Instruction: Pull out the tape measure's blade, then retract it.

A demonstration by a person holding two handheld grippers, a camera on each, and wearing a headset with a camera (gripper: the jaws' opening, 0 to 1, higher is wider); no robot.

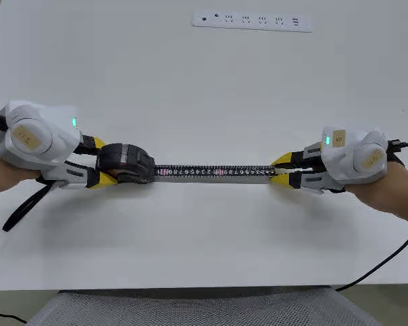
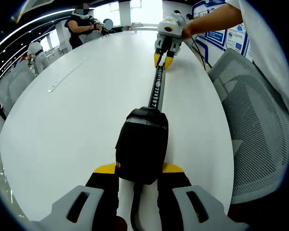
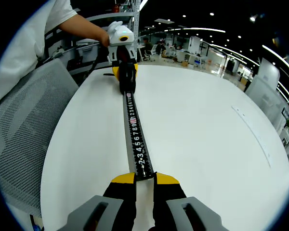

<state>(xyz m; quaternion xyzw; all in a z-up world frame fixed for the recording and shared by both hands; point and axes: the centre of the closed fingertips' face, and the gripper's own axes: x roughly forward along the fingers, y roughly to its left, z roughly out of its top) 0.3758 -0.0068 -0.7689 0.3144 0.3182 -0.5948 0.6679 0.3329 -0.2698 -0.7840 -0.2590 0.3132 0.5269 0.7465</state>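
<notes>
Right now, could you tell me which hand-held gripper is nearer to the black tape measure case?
Left. The left hand-held gripper clamps the black tape measure case between its jaws; the right hand-held gripper pinches the far tip of the pulled-out numbered blade, away from the case.

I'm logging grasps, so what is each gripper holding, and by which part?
The left gripper is shut on the black boxy tape measure case, across its sides. The right gripper is shut on the tip of its dark numbered blade.
</notes>
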